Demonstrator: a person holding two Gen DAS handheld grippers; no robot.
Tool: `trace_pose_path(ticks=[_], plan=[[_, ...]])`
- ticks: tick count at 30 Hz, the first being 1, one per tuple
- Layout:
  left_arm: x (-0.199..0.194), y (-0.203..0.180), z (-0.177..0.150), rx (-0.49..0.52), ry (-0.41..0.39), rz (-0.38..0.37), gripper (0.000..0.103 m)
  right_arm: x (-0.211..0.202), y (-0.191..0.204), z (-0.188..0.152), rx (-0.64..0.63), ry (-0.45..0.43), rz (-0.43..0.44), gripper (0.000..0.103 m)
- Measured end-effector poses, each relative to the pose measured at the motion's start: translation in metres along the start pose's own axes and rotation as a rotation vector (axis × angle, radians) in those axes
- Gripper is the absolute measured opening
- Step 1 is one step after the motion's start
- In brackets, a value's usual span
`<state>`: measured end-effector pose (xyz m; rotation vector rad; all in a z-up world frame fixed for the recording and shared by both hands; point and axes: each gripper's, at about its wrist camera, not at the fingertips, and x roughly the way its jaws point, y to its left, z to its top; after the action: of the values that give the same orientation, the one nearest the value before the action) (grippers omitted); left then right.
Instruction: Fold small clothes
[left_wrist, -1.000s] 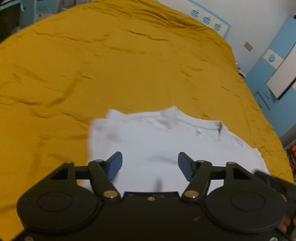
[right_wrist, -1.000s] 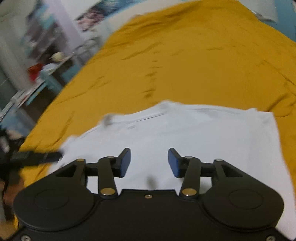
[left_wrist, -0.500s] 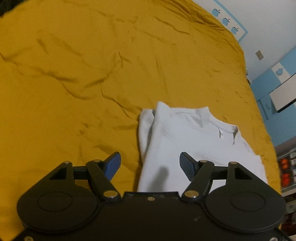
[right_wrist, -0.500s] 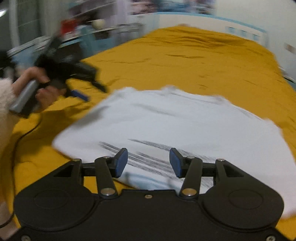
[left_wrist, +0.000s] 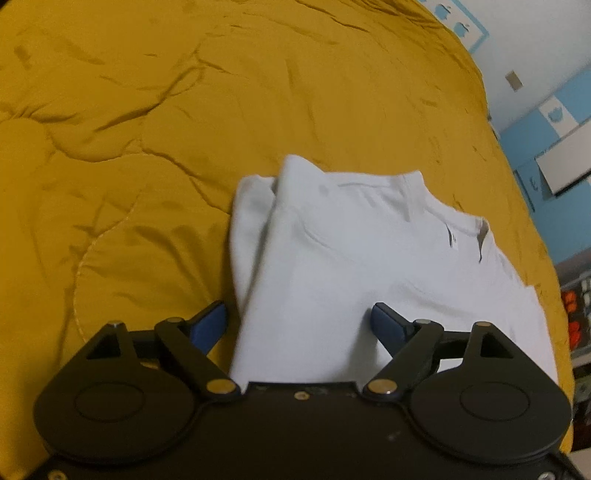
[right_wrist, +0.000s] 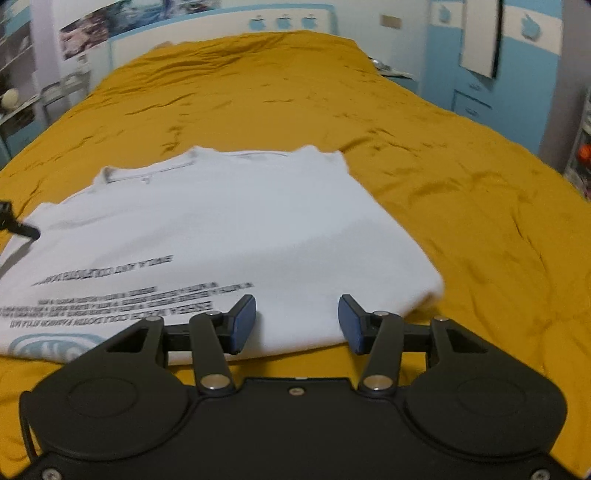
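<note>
I am lining up the next fold: the shirt (left_wrist: 369, 266) is lying on the bed (left_wrist: 147, 129), one side already folded. My left gripper (left_wrist: 297, 319) is spreading its fingers over that edge, gripping nothing; the right gripper (right_wrist: 297, 323) is hovering half-spread, empty. Next I am needing a clean pinch at the hem.

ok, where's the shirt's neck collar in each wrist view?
Left wrist: neck collar sits right of centre, at the white t-shirt's far edge.
Right wrist: neck collar sits left of centre, again at the far edge.
Shared landmark: the mustard bedspread beneath the shirt in both.
</note>
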<state>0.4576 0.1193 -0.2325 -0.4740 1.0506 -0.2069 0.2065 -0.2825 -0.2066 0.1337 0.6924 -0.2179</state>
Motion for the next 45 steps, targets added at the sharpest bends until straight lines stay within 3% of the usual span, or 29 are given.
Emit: trace_pose_path(ticks=[6, 12, 14, 16, 19, 22, 28, 32, 38, 45], plan=[[-0.006, -0.003, -0.014, -0.031, 0.042, -0.046, 0.082, 0.008, 0.007, -0.001, -0.005, -0.004, 0.007, 0.055], [-0.019, -0.012, -0.044, 0.031, 0.059, -0.037, 0.079, 0.008, 0.006, -0.003, 0.001, -0.007, 0.030, 0.055], [-0.019, -0.016, -0.048, 0.040, 0.051, -0.017, 0.070, 0.008, 0.005, -0.003, 0.009, -0.009, 0.033, 0.056], [-0.018, -0.016, -0.049, 0.028, 0.059, -0.020, 0.043, 0.007, 0.006, -0.004, 0.011, -0.011, 0.032, 0.056], [-0.016, -0.017, -0.047, -0.016, 0.068, -0.042, 0.022, 0.007, 0.006, -0.003, 0.011, -0.010, 0.034, 0.056], [-0.022, -0.022, -0.046, -0.022, 0.054, -0.037, 0.015, 0.007, 0.007, -0.003, 0.019, -0.005, 0.036, 0.056], [-0.043, -0.050, -0.035, -0.009, 0.017, -0.046, 0.014, 0.005, 0.000, 0.001, 0.055, 0.002, 0.067, 0.056], [-0.060, -0.088, -0.024, 0.023, 0.005, -0.056, 0.013, -0.001, -0.013, 0.007, 0.107, -0.009, 0.101, 0.056], [-0.063, -0.182, -0.014, 0.126, 0.002, -0.040, 0.012, -0.014, -0.044, 0.018, 0.135, -0.048, 0.136, 0.056], [-0.011, -0.301, -0.024, 0.210, 0.073, -0.090, 0.012, -0.026, -0.096, 0.026, 0.188, -0.087, 0.116, 0.056]])
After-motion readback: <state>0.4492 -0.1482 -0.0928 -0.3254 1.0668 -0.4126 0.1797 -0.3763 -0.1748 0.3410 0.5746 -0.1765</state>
